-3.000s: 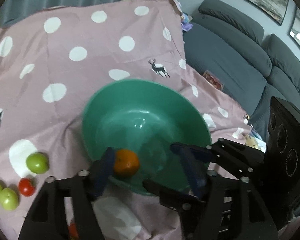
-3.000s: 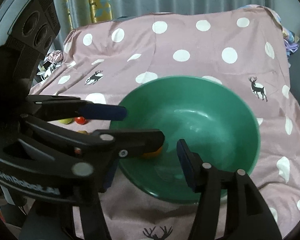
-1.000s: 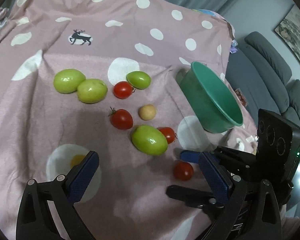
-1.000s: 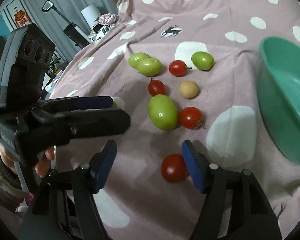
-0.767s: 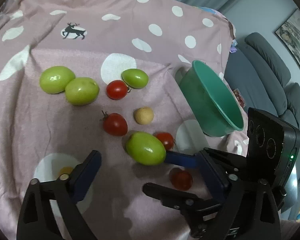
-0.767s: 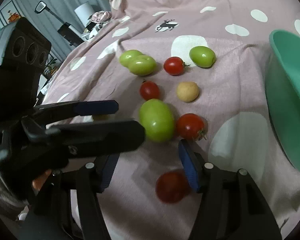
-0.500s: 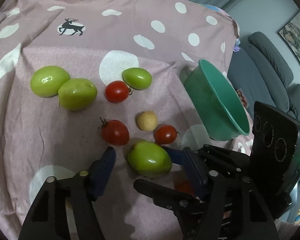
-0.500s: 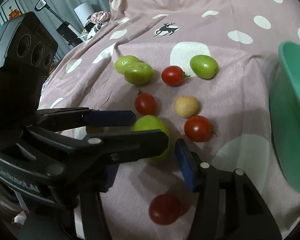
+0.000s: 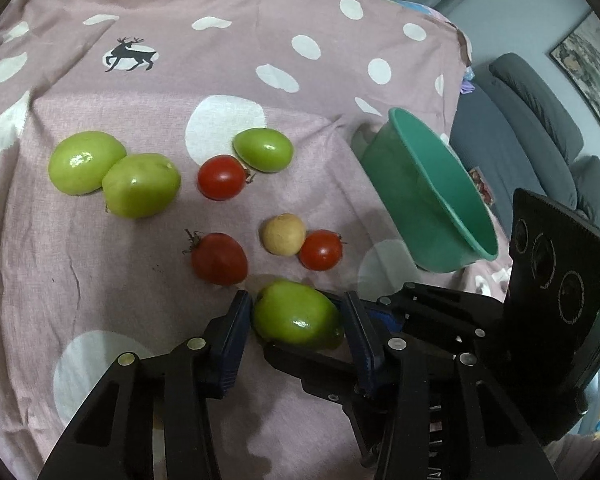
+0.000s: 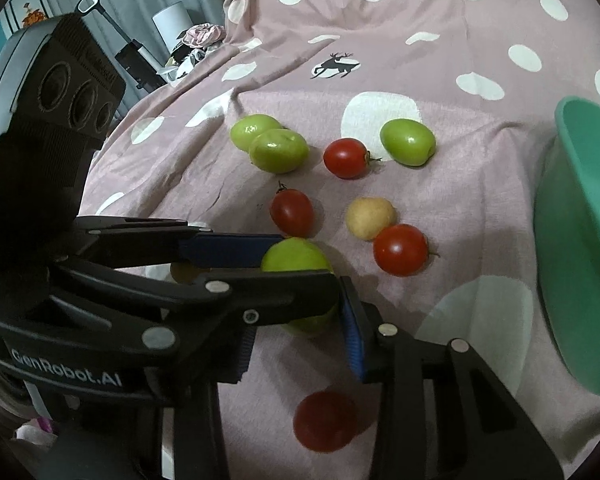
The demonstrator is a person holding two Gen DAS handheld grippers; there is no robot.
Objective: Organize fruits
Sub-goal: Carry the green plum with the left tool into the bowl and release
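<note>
A large green fruit (image 9: 298,316) (image 10: 296,258) lies on the pink spotted cloth (image 9: 100,280). My left gripper (image 9: 298,312) (image 10: 308,266) is closing on it, and its blue pads touch both sides. My right gripper (image 10: 298,340) comes in from the right, also closing. Its pads press on nothing, and only the fruit's near edge and a left finger show in its gap. A blurred red tomato (image 10: 324,420) lies under it, short of its tips. The green bowl (image 9: 440,184) (image 10: 580,240) stands to the right.
Farther back lie three green fruits (image 9: 140,184), three red tomatoes (image 9: 219,258) and a beige fruit (image 9: 283,234). A small orange fruit (image 10: 182,274) peeks out under the left fingers. A grey sofa (image 9: 540,120) is beyond the cloth's right edge.
Both grippers left the bowl for the loose fruit. Over the last second both pairs of jaws narrowed. The left came around the large green fruit, and the red tomato slid under the right gripper.
</note>
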